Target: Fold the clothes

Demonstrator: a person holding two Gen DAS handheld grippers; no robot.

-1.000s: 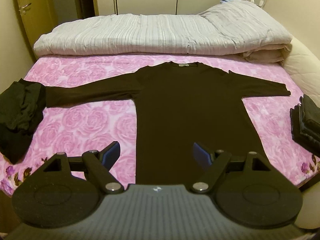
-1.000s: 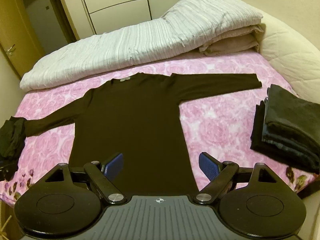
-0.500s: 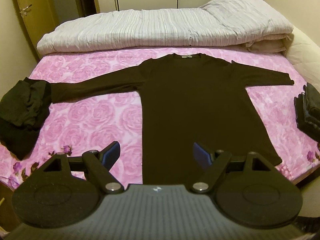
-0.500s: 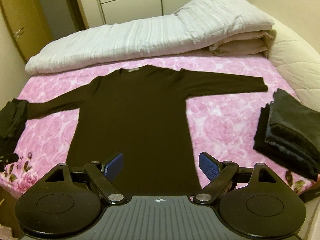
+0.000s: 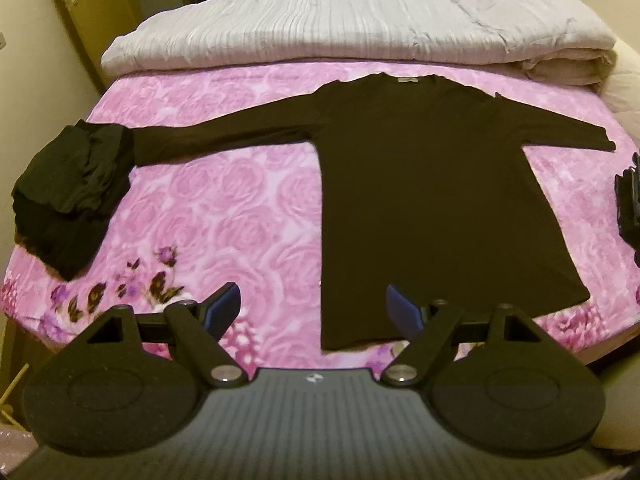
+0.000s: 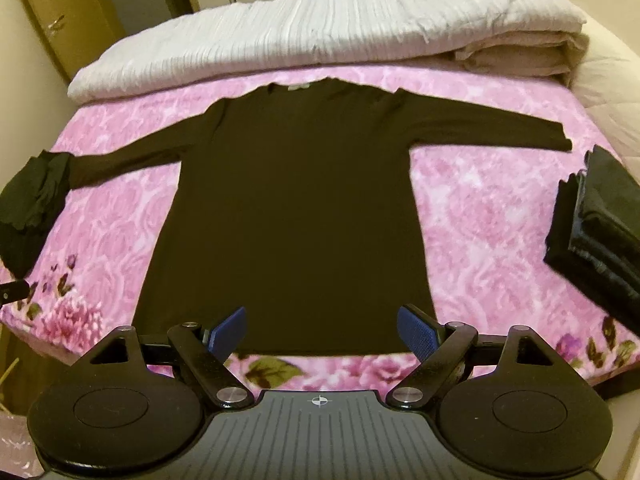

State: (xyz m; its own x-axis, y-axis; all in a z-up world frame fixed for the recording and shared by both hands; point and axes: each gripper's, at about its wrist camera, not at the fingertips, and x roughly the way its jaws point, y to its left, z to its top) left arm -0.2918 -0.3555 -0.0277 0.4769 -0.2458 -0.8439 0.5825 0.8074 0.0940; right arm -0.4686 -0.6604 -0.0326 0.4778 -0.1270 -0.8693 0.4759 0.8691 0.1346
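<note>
I have brought both tools lower and closer to the near edge of the bed, so the black long-sleeved shirt (image 6: 296, 208) now fills more of each view than it did a second ago, and I see its hem in full. Nothing on the bed has moved; only my hands came nearer. For the task this means, I think, that I am still in the approach: no fold is started, and the hem corners are the nearest parts to take.

The shirt lies flat on the pink rose bedspread (image 5: 224, 216), front side down or up I cannot tell, with the collar toward the rolled grey duvet (image 5: 320, 36) and both sleeves spread out to the sides. The end of one sleeve touches, or goes under, the crumpled dark clothes (image 5: 72, 196) lying on the left side of the shirt. On the right side of the shirt, well apart from its body, there is a neat stack of folded dark clothes (image 6: 600, 216).

The left gripper (image 5: 314, 308) has its tongs wide apart with nothing between them, above the left hem corner. The right gripper (image 6: 320, 326) is also wide apart and empty, above the middle of the hem.

I see no basket, box or other container, so the bed itself carries all the piles.
</note>
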